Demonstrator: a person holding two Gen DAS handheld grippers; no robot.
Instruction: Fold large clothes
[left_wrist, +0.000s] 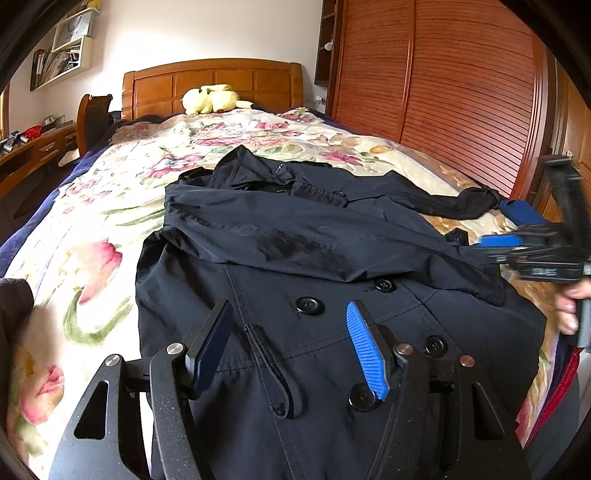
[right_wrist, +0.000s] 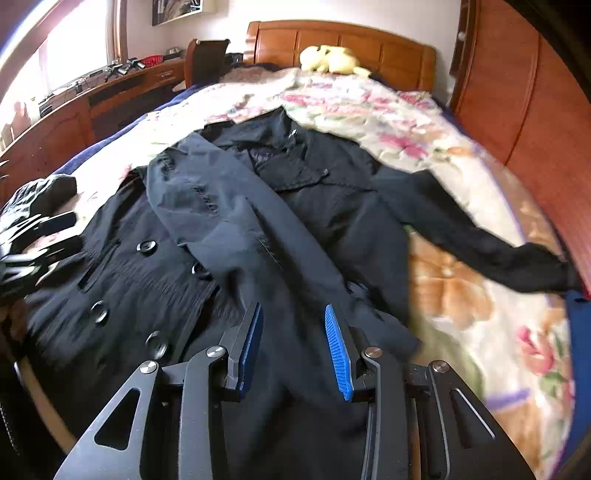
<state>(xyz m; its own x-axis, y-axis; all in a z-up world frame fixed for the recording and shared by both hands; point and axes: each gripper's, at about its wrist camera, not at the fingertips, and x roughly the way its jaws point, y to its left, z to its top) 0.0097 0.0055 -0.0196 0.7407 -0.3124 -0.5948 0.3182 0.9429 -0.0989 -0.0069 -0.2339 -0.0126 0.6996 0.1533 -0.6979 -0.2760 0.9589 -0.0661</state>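
A large dark navy double-breasted coat (left_wrist: 332, 236) lies front up on a bed with a floral cover (left_wrist: 110, 206). One sleeve (right_wrist: 229, 206) is folded diagonally across its chest. The other sleeve (right_wrist: 498, 251) stretches out toward the right edge of the bed. My left gripper (left_wrist: 290, 325) hovers open over the buttoned lower front, with nothing between its blue pads. My right gripper (right_wrist: 292, 314) stands open just above the folded sleeve's end, its pads clear of the cloth. In the left wrist view it shows blurred at the right edge (left_wrist: 517, 247).
A yellow plush toy (left_wrist: 210, 99) rests by the wooden headboard (left_wrist: 214, 79). A slatted wooden wardrobe (left_wrist: 461, 92) runs along the right side of the bed. A desk (right_wrist: 110, 85) and a chair (right_wrist: 205, 55) stand on the left.
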